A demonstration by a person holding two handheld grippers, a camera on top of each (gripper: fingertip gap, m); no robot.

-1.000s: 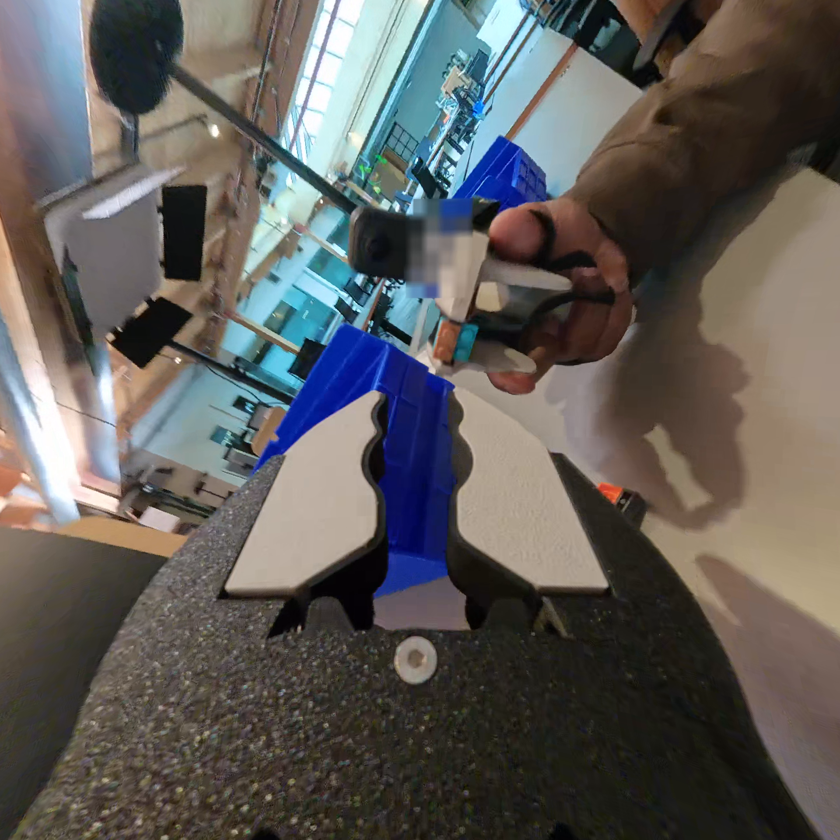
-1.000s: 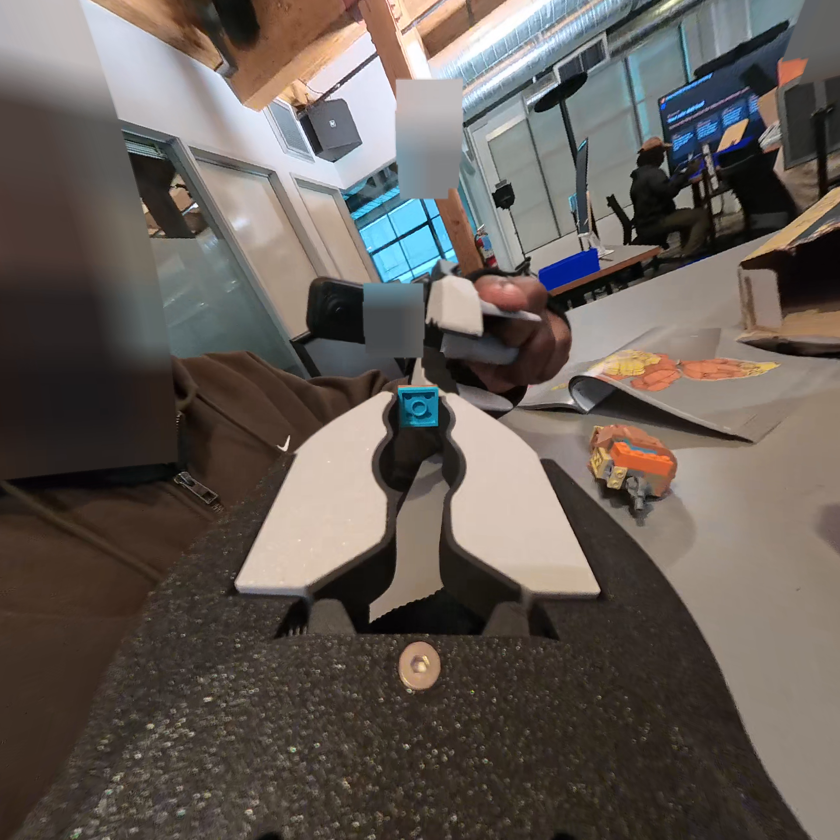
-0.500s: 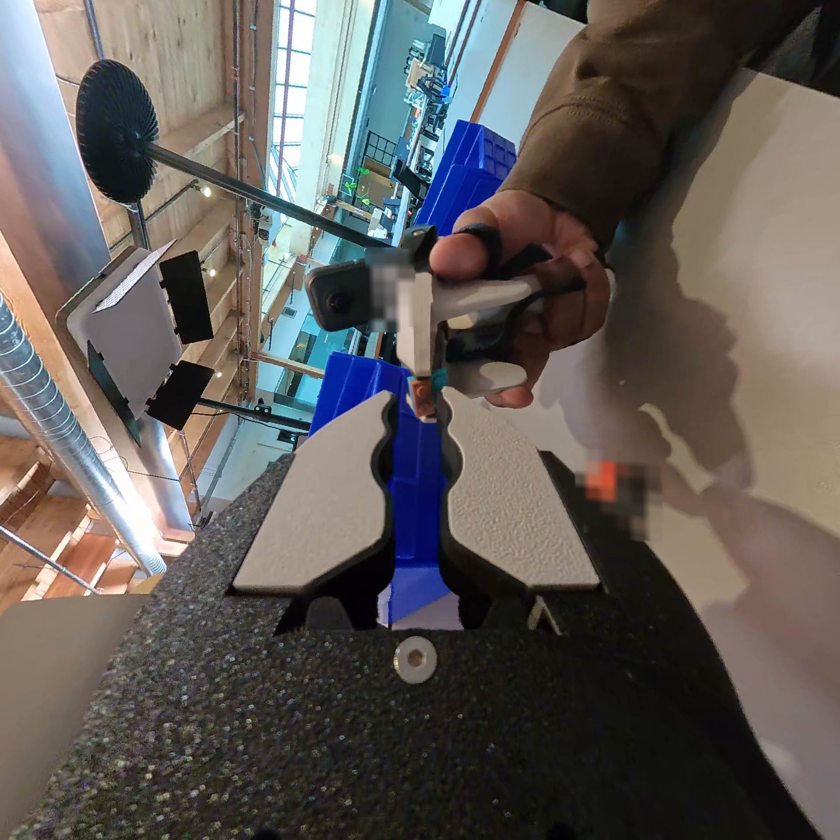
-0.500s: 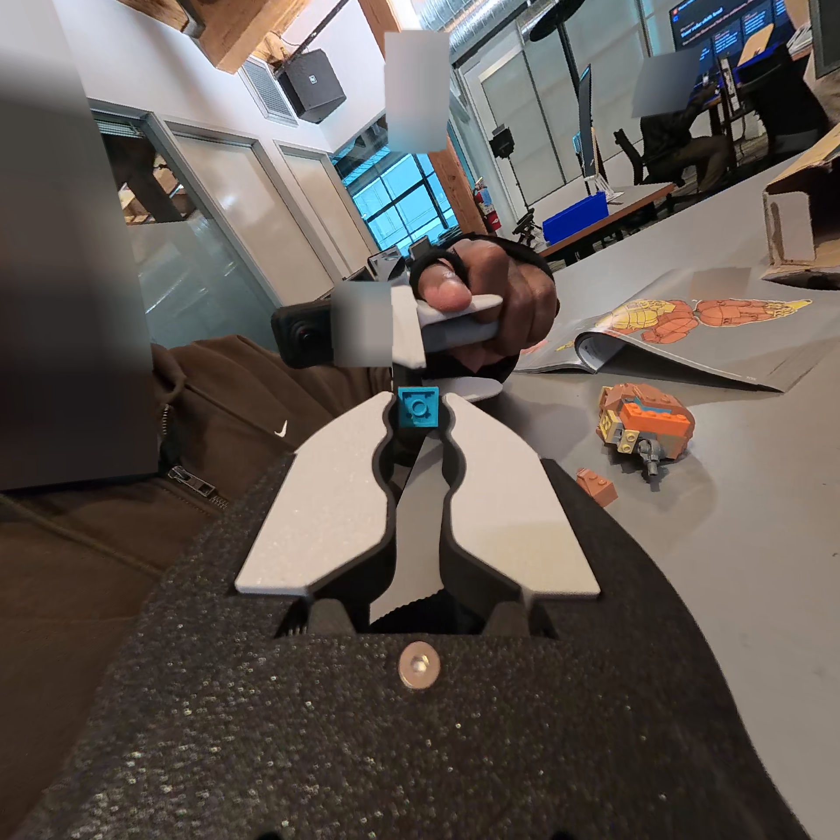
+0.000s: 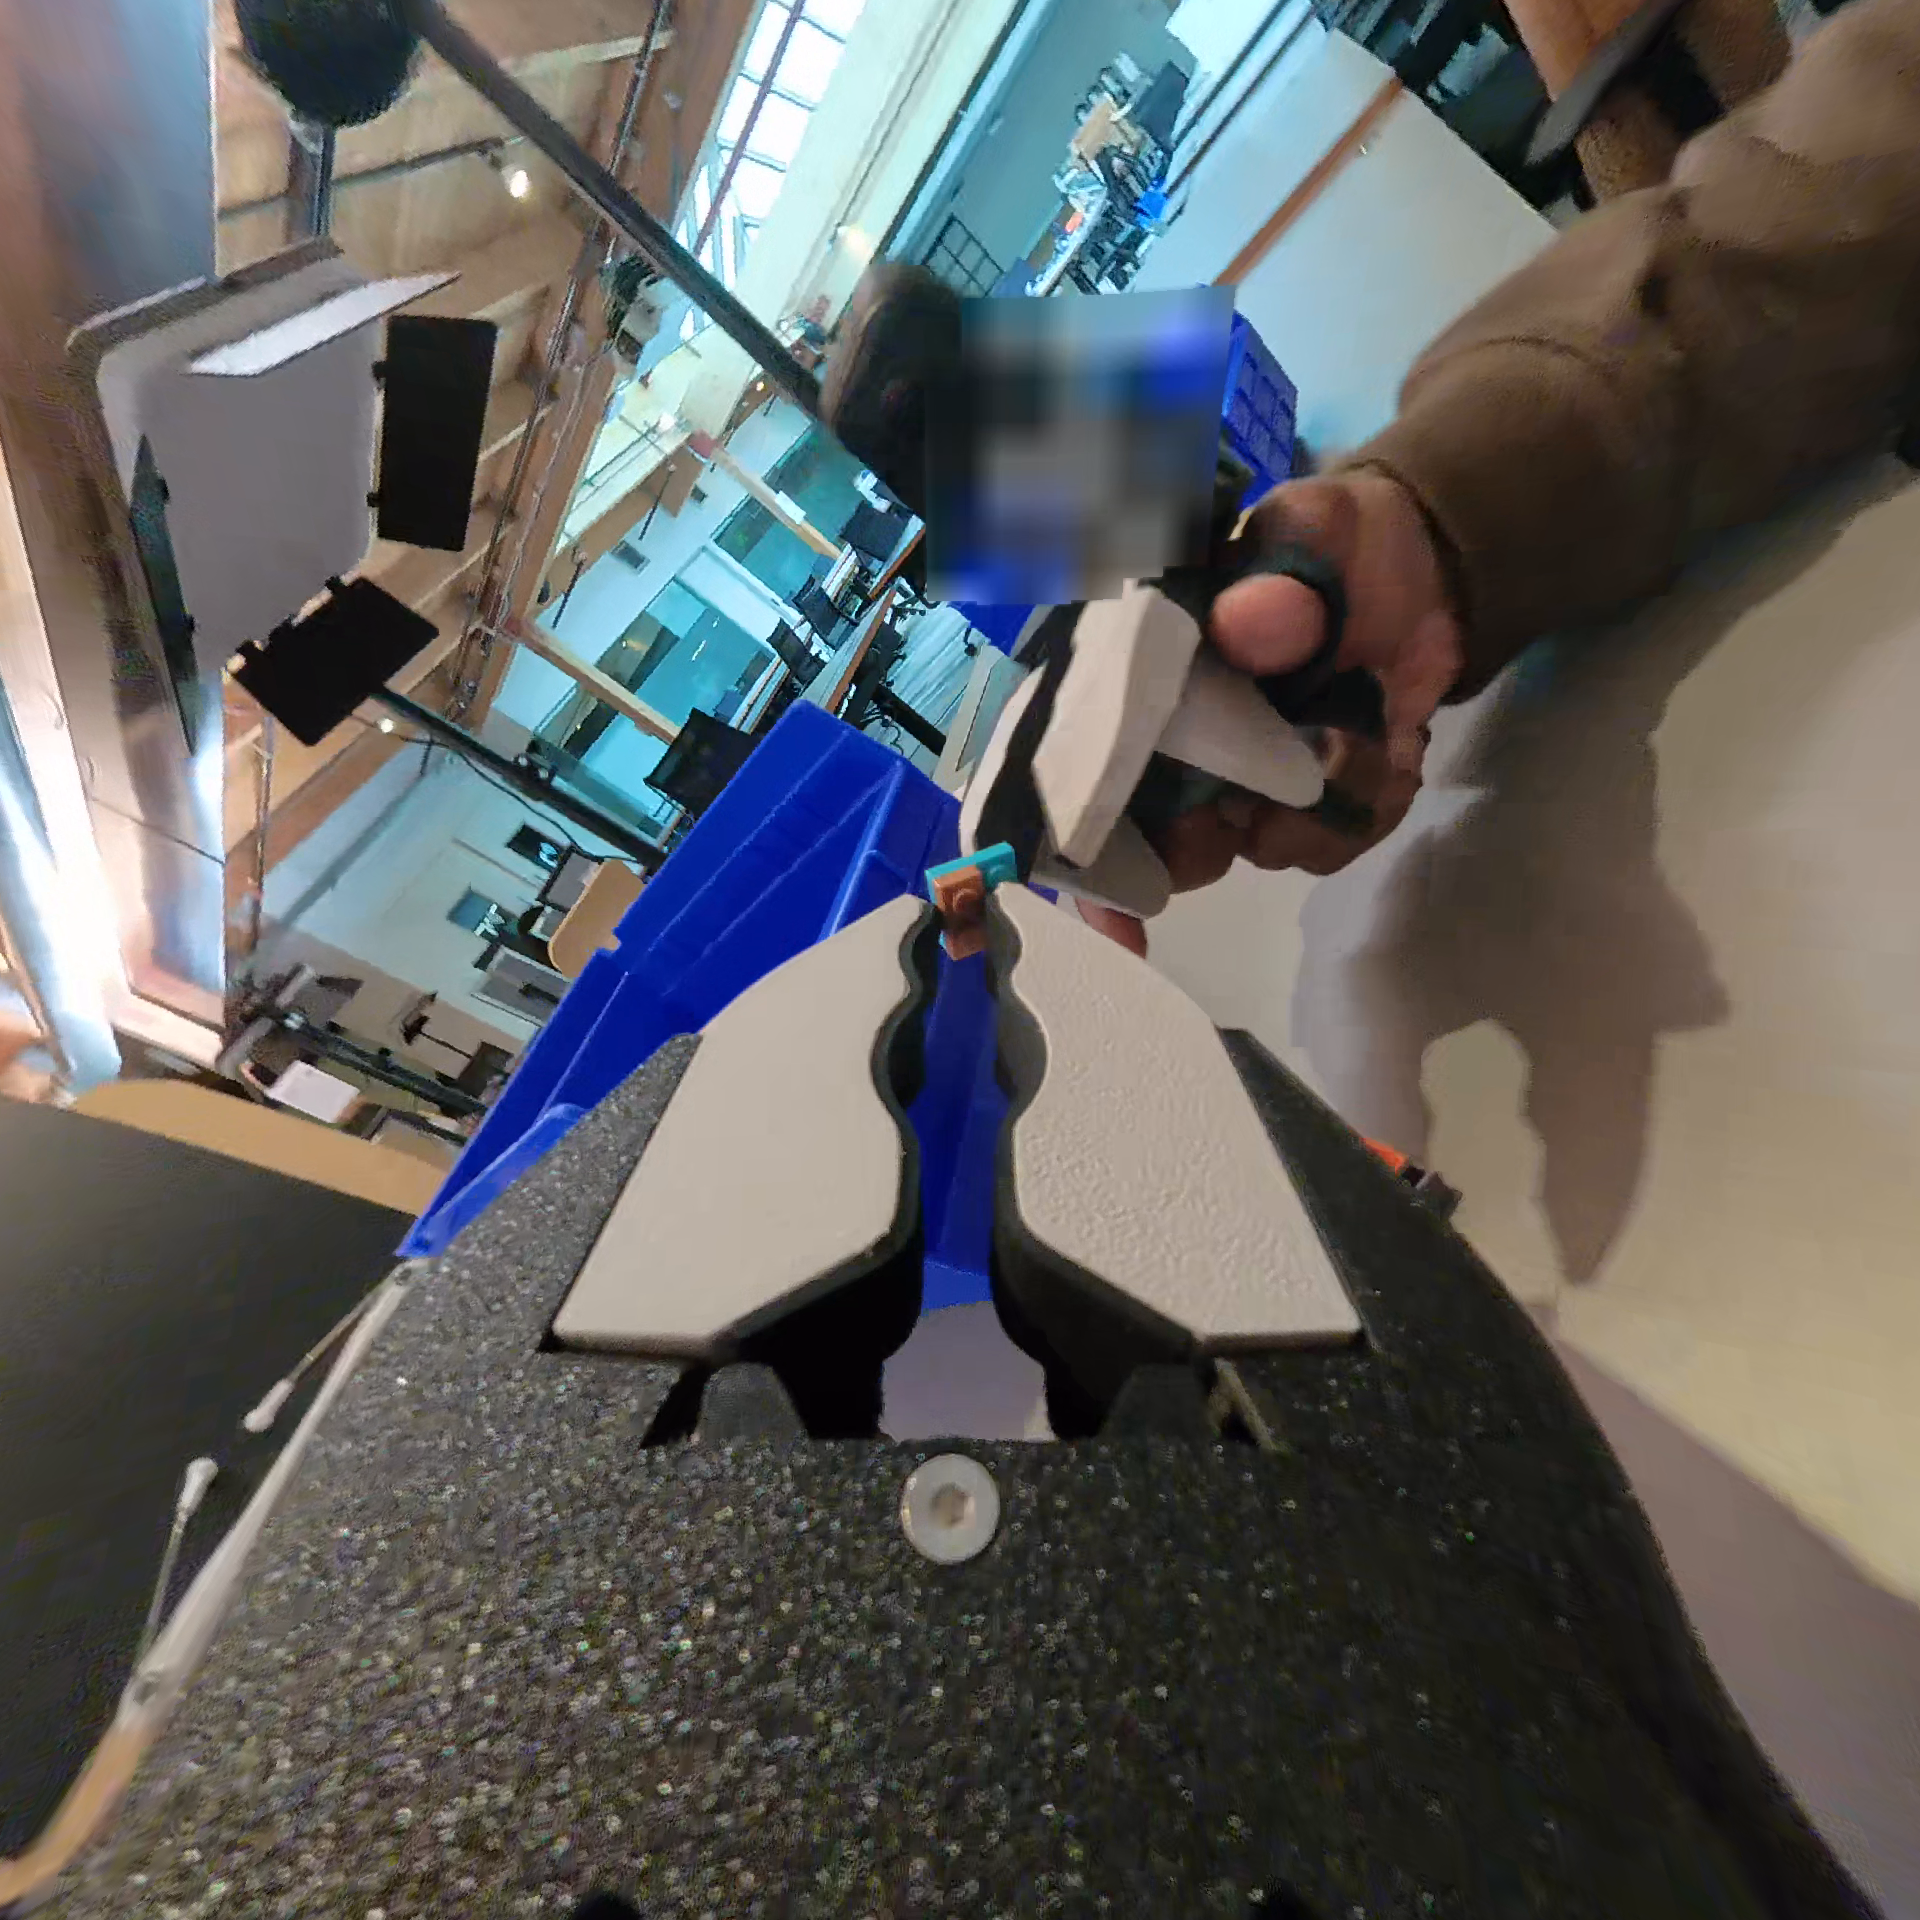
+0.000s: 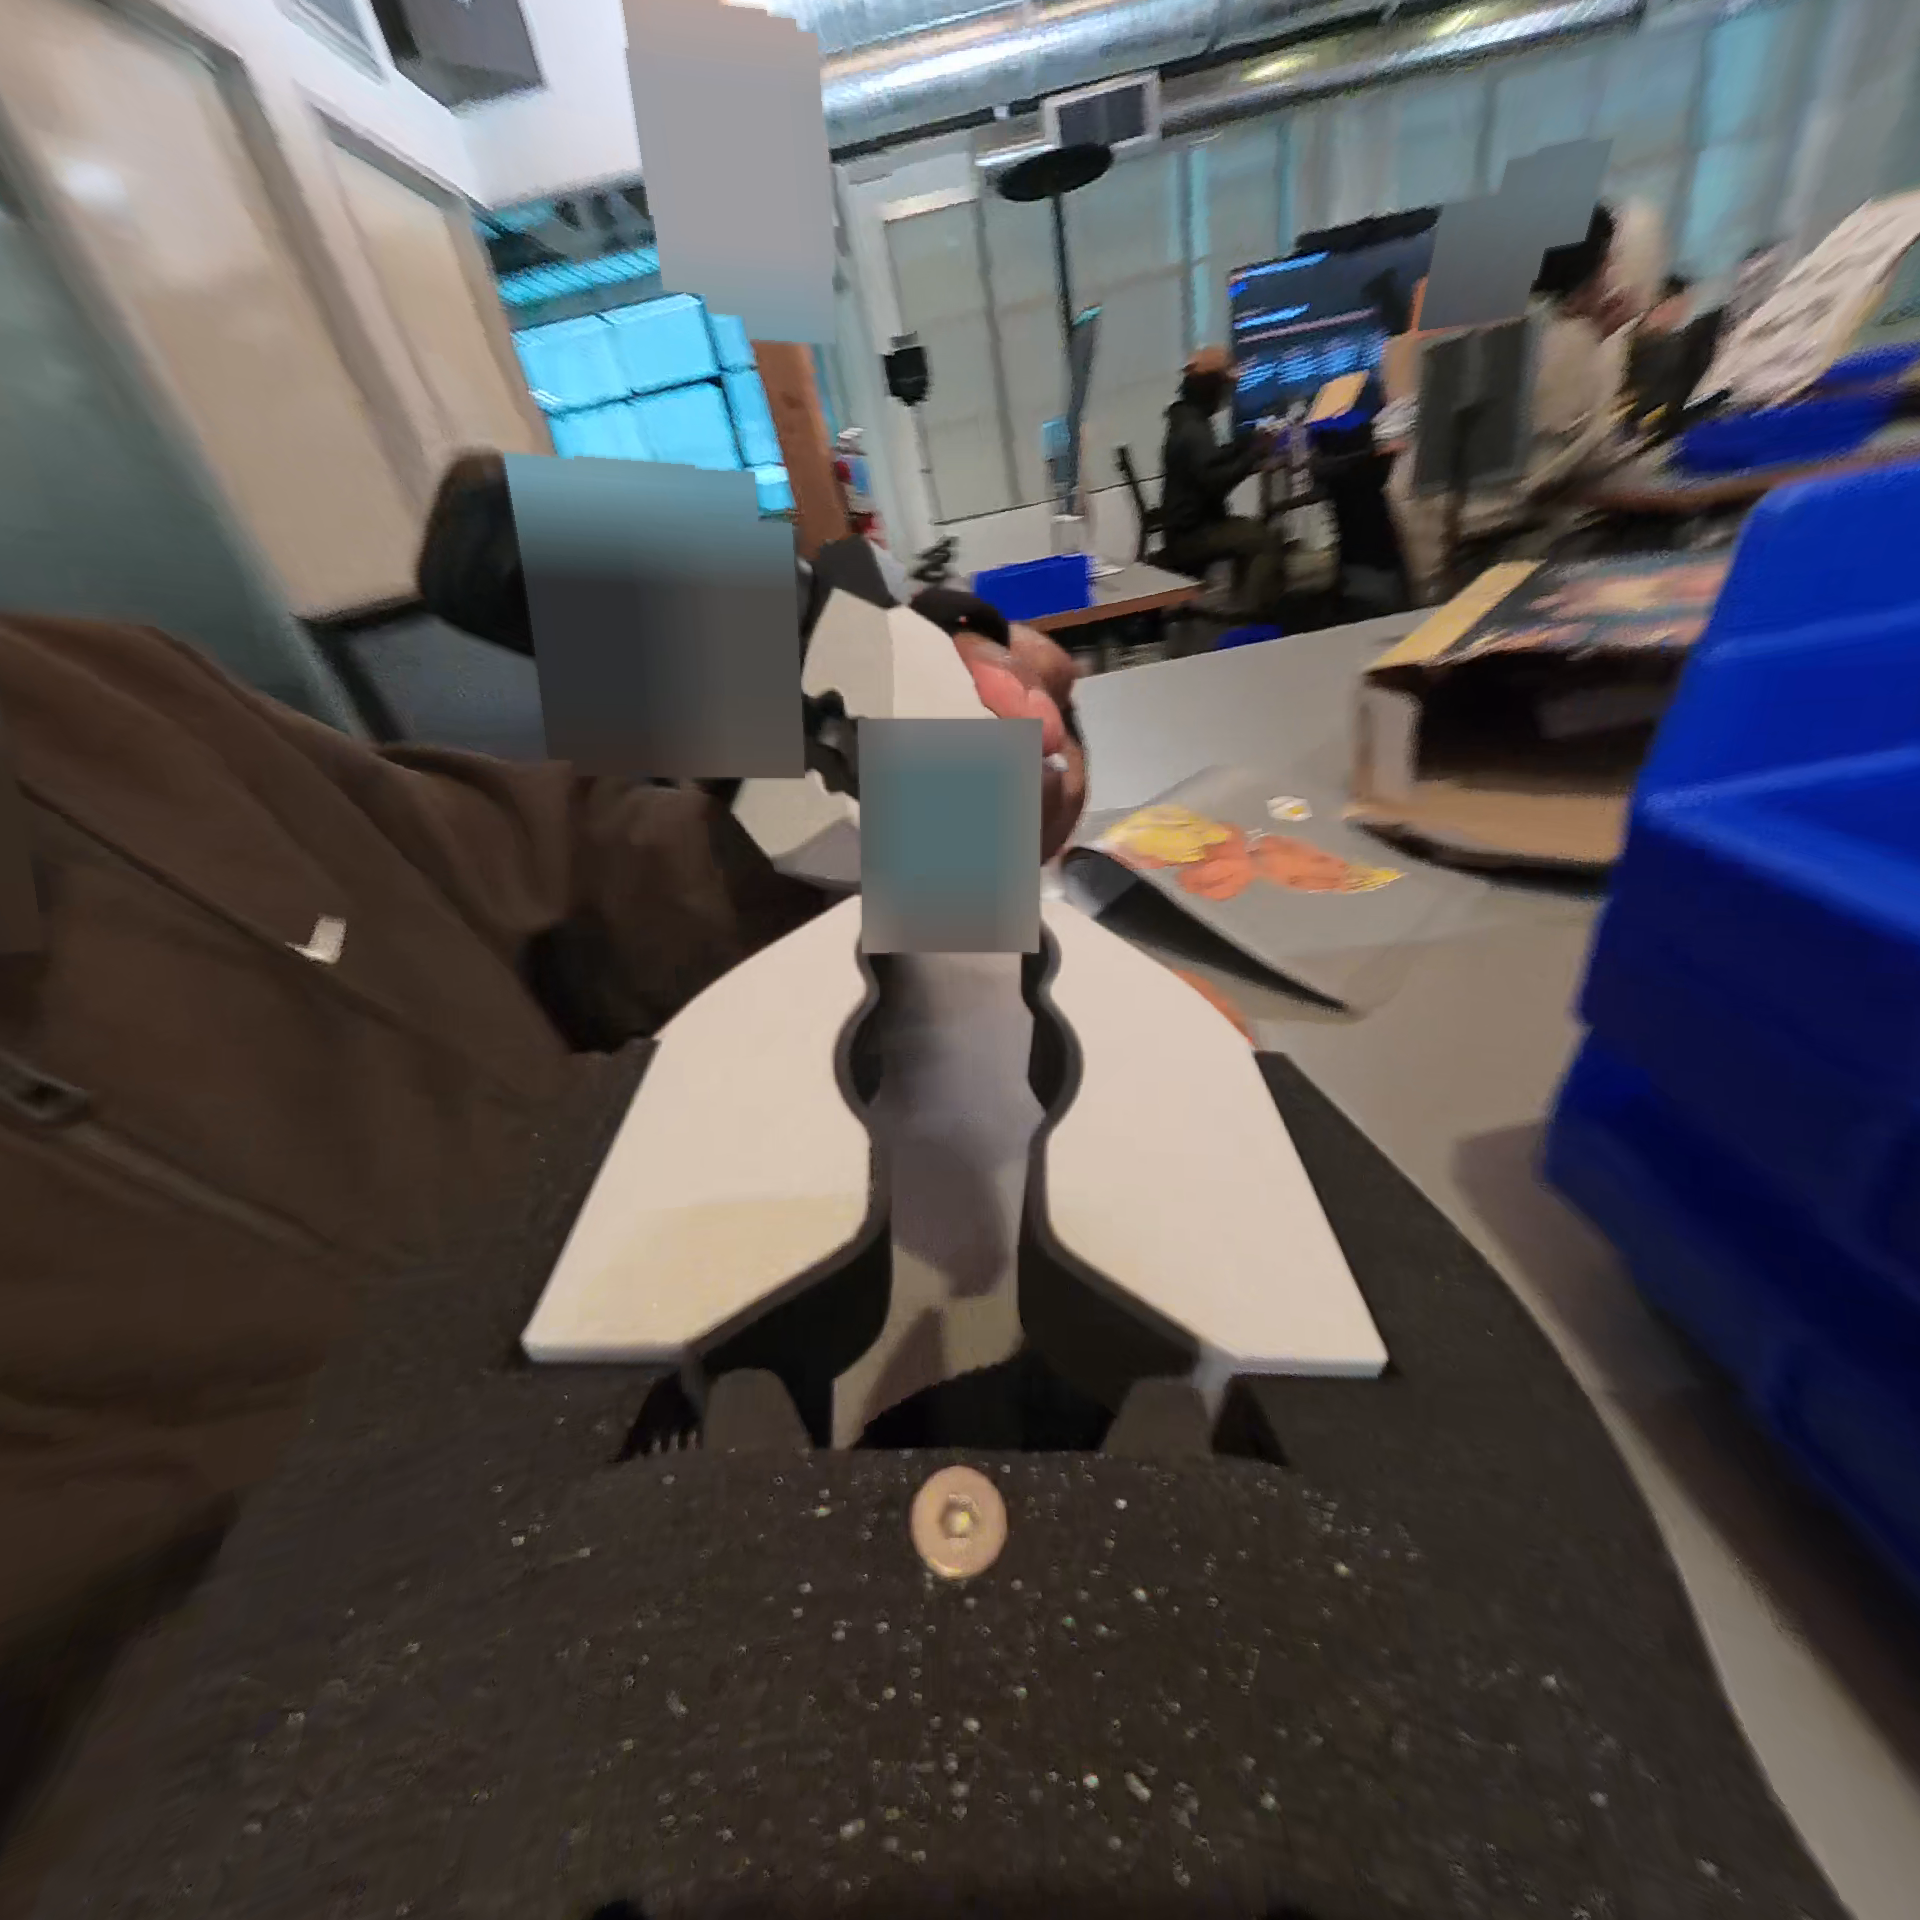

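Observation:
In the left wrist view my left gripper (image 5: 961, 920) is shut on a small brown and teal brick piece (image 5: 964, 896), pinched at its tips and held in the air. My right gripper (image 5: 1049, 821), held by a hand in a brown sleeve, is just beyond the piece with its fingers apart. In the right wrist view my right gripper (image 6: 951, 940) has a wide gap between its fingers. A blur patch hides its tips. The left gripper's grey finger (image 6: 894, 665) shows just beyond it.
A blue bin (image 5: 790, 935) stands behind the grippers; it is close on the right in the right wrist view (image 6: 1766, 935). An open booklet (image 6: 1236, 862) and a cardboard box (image 6: 1486, 748) lie on the grey table (image 6: 1455, 1039). People sit far behind. The tips of both grippers are at nearly the same place.
The brick piece was in the right gripper and is now pinched by the left gripper. The right gripper's fingers have spread. The right view has swung, bringing the blue bin into view.

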